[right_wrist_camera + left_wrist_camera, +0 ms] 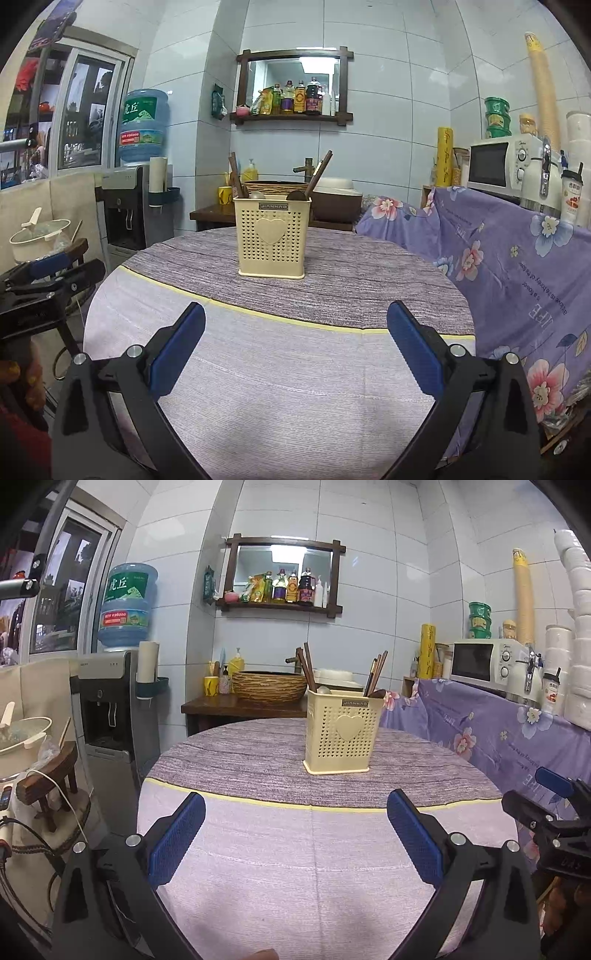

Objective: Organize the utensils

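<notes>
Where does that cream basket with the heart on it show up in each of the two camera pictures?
Left wrist view: the cream basket stands on the round table, right of centre, utensils poking out of its top.
Right wrist view: the same basket stands left of centre on the table.
Shared landmark: the wooden-framed shelf of bottles on the tiled wall, above and behind the basket in both views.
</notes>
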Demonstrator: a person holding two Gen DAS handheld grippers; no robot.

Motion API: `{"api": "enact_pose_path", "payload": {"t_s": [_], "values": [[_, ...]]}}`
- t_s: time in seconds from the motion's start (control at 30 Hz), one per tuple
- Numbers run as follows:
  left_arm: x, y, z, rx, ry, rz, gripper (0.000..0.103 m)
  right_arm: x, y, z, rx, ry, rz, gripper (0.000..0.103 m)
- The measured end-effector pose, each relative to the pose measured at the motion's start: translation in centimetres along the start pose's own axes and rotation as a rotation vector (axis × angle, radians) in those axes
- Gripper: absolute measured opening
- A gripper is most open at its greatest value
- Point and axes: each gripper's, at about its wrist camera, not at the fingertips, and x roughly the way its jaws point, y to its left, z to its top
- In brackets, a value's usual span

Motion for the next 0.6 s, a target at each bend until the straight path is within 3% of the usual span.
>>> {"api": "enact_pose_path", "payload": {"t_s": [0.6], "values": [[-0.43, 0.18, -0.22, -0.012, -0.010, 0.015, 0.098, 0.27, -0.13, 0.40, -0.005, 0.002, -0.005, 0.097]]}}
